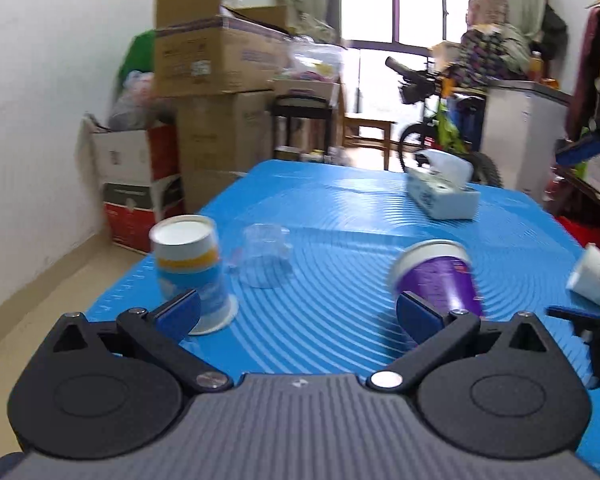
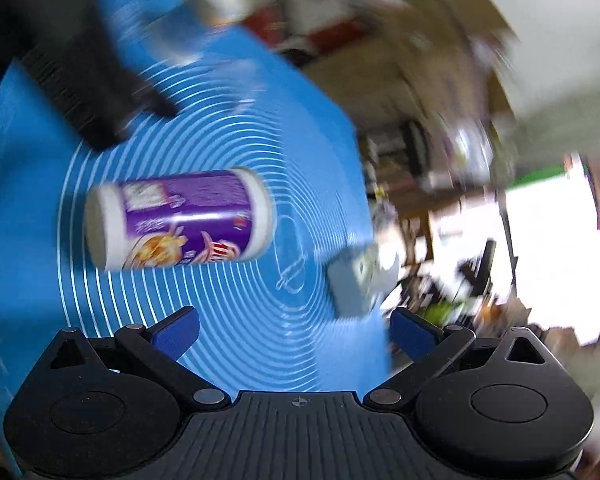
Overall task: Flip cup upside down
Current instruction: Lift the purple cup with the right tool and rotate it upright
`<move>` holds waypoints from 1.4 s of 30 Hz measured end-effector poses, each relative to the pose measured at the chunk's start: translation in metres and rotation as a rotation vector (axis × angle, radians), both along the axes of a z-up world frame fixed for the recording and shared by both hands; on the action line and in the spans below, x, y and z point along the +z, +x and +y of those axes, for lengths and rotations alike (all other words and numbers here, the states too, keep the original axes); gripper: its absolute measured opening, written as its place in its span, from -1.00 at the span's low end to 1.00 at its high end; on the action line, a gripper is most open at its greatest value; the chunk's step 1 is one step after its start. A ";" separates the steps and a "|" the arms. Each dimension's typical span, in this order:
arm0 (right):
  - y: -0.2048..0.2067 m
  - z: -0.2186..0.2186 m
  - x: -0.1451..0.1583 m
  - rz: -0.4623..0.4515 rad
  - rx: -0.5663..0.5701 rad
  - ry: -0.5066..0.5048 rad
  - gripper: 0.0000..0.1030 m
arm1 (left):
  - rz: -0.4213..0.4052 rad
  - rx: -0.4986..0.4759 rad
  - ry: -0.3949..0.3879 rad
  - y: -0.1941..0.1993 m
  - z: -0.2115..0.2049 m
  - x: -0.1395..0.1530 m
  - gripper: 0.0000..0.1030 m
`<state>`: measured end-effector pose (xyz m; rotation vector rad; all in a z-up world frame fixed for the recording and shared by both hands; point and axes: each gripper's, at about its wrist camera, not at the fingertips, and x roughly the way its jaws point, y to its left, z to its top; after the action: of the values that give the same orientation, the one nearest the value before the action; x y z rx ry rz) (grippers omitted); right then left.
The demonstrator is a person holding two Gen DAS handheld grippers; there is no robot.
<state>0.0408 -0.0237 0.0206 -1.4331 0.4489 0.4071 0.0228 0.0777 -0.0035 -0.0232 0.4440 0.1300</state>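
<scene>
A purple and white paper cup [image 1: 440,276] stands upside down, tilted, on the blue mat [image 1: 340,220], just beyond my left gripper's right finger. My left gripper [image 1: 298,314] is open and empty. A blue, yellow and white cup [image 1: 192,272] stands upside down by its left finger. A clear plastic cup [image 1: 266,256] stands upside down between them. A white cup [image 1: 596,276] shows at the right edge. The right wrist view is rolled and blurred; my right gripper [image 2: 296,330] is open and empty, with the purple cup [image 2: 180,220] ahead of it to the left.
A tissue box [image 1: 442,194] sits on the far right of the mat, and in the right wrist view [image 2: 352,284]. The other gripper's black arm [image 1: 592,328] is at the right edge. Cardboard boxes [image 1: 216,60], a bicycle [image 1: 432,128] and chairs stand behind the table.
</scene>
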 end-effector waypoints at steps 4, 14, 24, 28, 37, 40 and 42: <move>-0.010 0.024 -0.024 -0.046 0.179 -0.307 0.95 | -0.018 0.088 0.035 -0.001 0.009 -0.008 0.99; -0.028 0.040 -0.079 -0.101 0.553 -0.818 0.95 | -0.016 0.114 0.092 -0.005 0.016 -0.021 0.99; -0.037 0.039 -0.111 -0.051 0.764 -1.016 0.95 | -0.003 0.132 0.062 -0.004 0.026 -0.027 0.99; -0.043 0.030 -0.118 -0.025 0.811 -1.047 0.79 | 0.005 0.133 0.051 -0.004 0.028 -0.029 0.99; -0.035 0.022 -0.116 0.011 0.786 -0.990 0.42 | 0.000 0.130 0.047 -0.003 0.030 -0.029 0.99; -0.034 0.020 -0.112 0.016 0.760 -0.959 0.41 | 0.002 0.125 0.039 -0.002 0.031 -0.028 0.99; -0.033 0.019 -0.109 0.017 0.743 -0.924 0.41 | 0.002 0.124 0.042 -0.001 0.030 -0.028 0.99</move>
<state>0.0079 -0.0047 -0.0885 -2.5019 0.0745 0.8699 0.0213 0.1077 -0.0317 -0.0099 0.4417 0.2616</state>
